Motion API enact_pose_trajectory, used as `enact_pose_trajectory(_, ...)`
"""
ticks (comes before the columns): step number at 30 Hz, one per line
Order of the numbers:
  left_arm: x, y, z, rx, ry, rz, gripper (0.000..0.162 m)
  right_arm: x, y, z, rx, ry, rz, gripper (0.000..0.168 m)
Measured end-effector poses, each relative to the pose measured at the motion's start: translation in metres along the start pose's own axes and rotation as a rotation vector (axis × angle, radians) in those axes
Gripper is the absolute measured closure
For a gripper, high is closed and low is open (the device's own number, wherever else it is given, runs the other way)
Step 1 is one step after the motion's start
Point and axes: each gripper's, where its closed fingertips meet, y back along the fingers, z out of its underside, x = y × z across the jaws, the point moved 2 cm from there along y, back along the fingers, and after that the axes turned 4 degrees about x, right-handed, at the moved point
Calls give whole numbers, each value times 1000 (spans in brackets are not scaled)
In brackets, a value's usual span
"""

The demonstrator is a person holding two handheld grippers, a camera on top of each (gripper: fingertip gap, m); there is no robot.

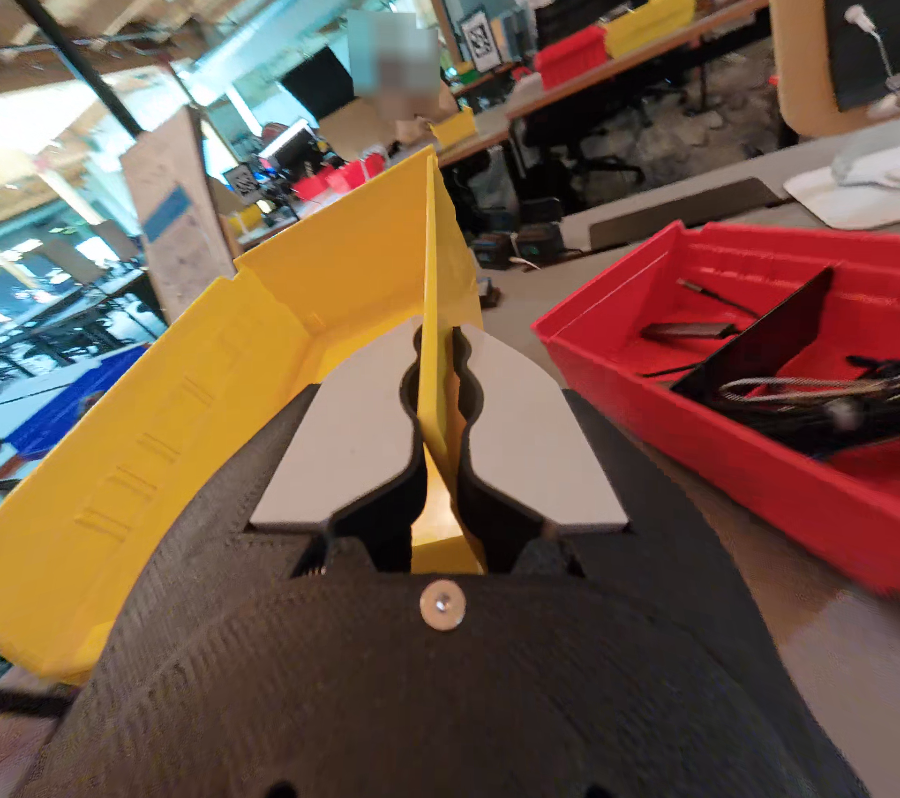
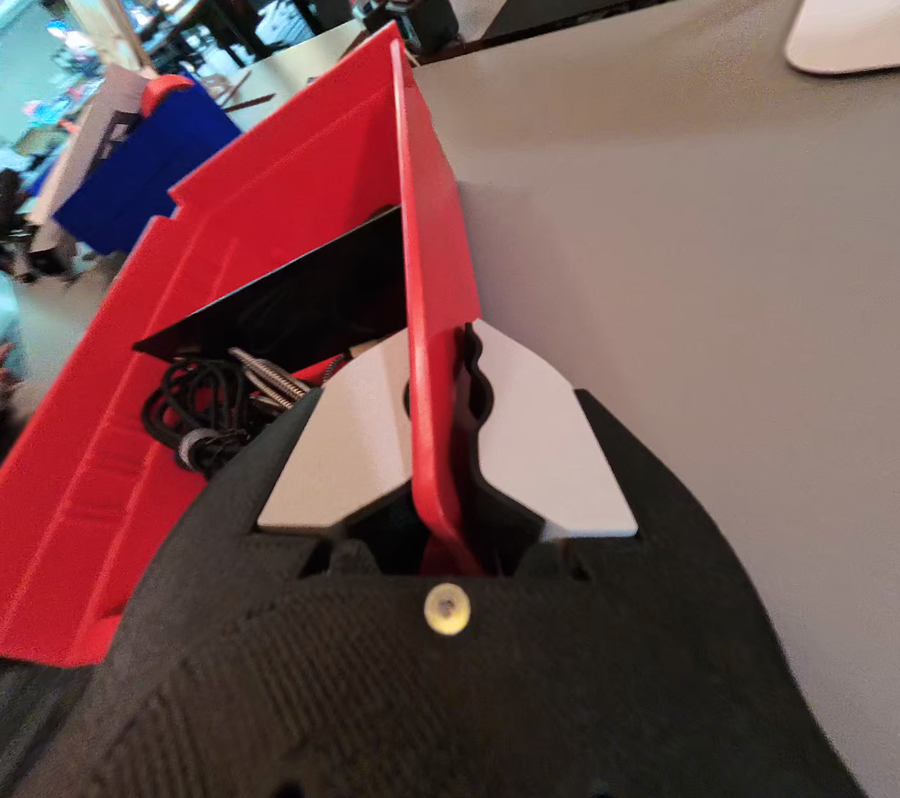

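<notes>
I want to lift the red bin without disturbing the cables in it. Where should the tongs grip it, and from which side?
Grip the red bin by its thin upright side wall, from above over the rim, one finger inside and one outside, as the right tongs do now. I'd stay near this end, clear of the black divider and cables.
</notes>
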Motion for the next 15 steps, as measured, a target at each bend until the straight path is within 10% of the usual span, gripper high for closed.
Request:
enact_pose_trajectory(6, -27, 33, -30, 111, 6, -93, 155, -80, -78, 25, 113, -99, 51, 135)
enact_pose_trajectory(9, -30, 39, -37, 148, 25, -96, 155, -133, -102, 37, 71, -150, -62, 96)
enact_pose_trajectory(15, -24, 36, -39, 165, 62, -48, 156, -184, -76, 71, -128, 287, -316, 72)
